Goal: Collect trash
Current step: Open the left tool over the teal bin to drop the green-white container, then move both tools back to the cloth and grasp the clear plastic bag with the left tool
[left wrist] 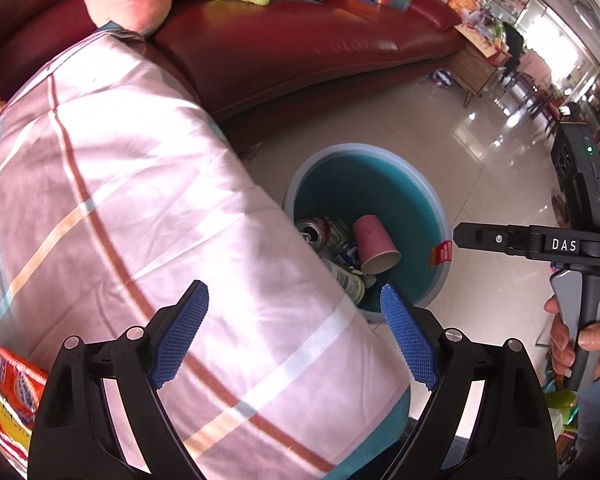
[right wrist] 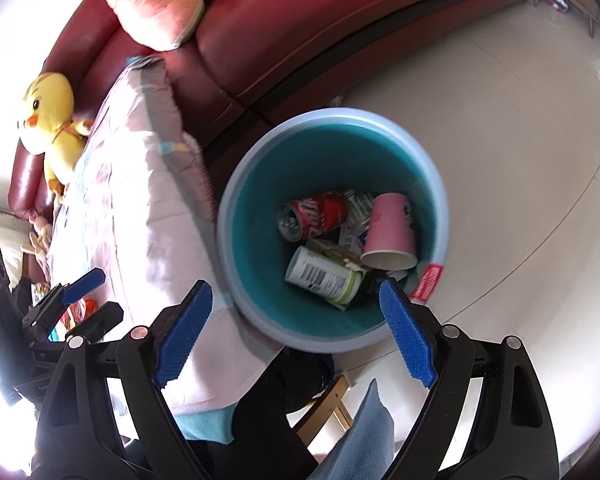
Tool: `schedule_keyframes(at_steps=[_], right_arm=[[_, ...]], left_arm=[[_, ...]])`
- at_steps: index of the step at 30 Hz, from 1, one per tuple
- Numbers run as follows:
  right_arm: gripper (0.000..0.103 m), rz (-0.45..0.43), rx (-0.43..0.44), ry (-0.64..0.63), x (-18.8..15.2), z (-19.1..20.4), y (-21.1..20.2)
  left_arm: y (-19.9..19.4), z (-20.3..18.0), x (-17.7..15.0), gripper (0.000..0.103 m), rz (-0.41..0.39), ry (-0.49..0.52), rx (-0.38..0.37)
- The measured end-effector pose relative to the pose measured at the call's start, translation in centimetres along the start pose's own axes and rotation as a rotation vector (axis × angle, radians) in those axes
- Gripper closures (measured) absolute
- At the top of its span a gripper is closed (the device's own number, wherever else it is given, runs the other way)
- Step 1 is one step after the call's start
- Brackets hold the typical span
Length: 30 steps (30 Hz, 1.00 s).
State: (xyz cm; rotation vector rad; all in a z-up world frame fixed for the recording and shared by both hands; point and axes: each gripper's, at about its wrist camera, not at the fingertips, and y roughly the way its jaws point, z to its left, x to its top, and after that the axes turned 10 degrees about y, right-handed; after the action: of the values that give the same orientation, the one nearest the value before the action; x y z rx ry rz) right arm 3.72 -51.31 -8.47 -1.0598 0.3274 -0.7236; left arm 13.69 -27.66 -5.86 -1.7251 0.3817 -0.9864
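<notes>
A teal bin (right wrist: 244, 240) with a pale blue rim (left wrist: 360, 149) stands on the floor beside the sofa. Inside lie a red can (right wrist: 316, 216), a green-and-white can (right wrist: 324, 280), a pink paper cup (right wrist: 390, 232) and some crumpled wrappers. My right gripper (right wrist: 296, 316) hovers above the bin's near rim, open, nothing between its blue pads. My left gripper (left wrist: 296, 320) is open and empty over a pink striped quilt (left wrist: 120, 200), with the bin just beyond its right finger. The right gripper's black body (left wrist: 540, 244) shows at the right edge of the left wrist view, held by a hand (left wrist: 596, 340).
A dark red leather sofa (left wrist: 300, 40) curves behind the bin, carrying a pink cushion (right wrist: 156, 4), a yellow duck plush (right wrist: 52, 120) and toys. A red snack packet (left wrist: 12, 384) lies at the quilt's lower left. Glossy tiled floor (right wrist: 520, 160) spreads to the right.
</notes>
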Motion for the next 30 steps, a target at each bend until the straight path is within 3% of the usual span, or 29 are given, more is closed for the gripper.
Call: schedule_keyframes(at_steps=[10, 21, 30], right_arm=[[0.021, 0.032, 0.007, -0.125, -4.3, 6.4, 0.6], [0.021, 0.121, 0.017, -0.283, -9.8, 14.9, 4.2], [0.021, 0.189, 0.02, -0.423, -14.9, 20.8, 6.2]], left_arm=[[-5.5, 5.1, -6.6, 0.014, -0.058, -0.109, 0.061], [-11.7, 12.0, -15.0, 0.014, -0.086, -0.26, 0.17], [-15.6, 15.6, -22.7, 0.014, -0.062, -0.259, 0.226]])
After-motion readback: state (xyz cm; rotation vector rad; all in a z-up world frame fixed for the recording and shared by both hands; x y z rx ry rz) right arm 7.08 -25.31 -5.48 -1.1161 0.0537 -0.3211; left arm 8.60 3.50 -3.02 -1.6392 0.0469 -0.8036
